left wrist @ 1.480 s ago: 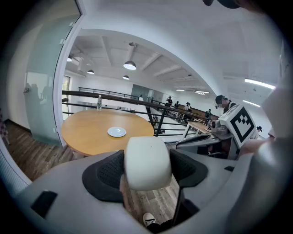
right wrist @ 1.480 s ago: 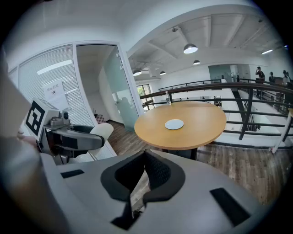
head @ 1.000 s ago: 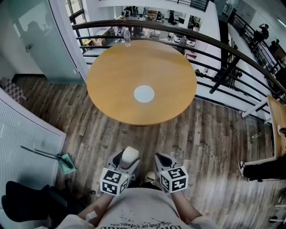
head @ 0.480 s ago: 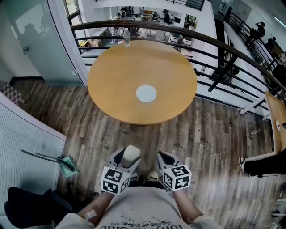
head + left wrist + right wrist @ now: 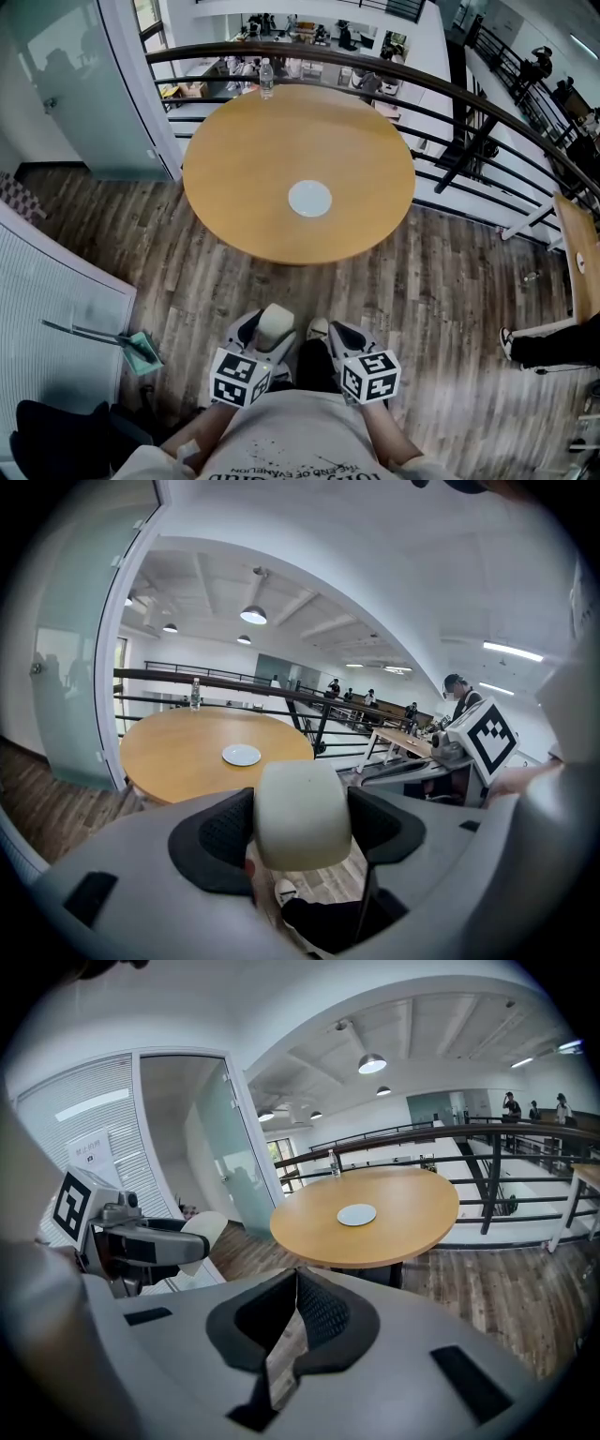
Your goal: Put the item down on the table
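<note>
My left gripper (image 5: pixel 270 330) is shut on a white rounded cup-like item (image 5: pixel 275 322), held low in front of my body over the wooden floor. In the left gripper view the item (image 5: pixel 302 813) sits squeezed between both black pads. My right gripper (image 5: pixel 341 336) is beside it, shut with nothing in it; its pads (image 5: pixel 319 1312) meet. The round wooden table (image 5: pixel 234 159) stands ahead, well beyond both grippers. A small white plate (image 5: pixel 309 199) lies near the table's middle and a water bottle (image 5: pixel 266 77) stands at its far edge.
A black railing (image 5: pixel 450 94) curves behind the table. A glass door (image 5: pixel 66 84) is at the left, and a green dustpan (image 5: pixel 141 349) lies on the floor at the lower left. Another table edge (image 5: pixel 581 248) and a person's legs (image 5: pixel 553 345) are at the right.
A shoe has stepped forward between the two grippers and the view has shifted slightly towards the table. Both grippers keep their hold and position relative to my body.
</note>
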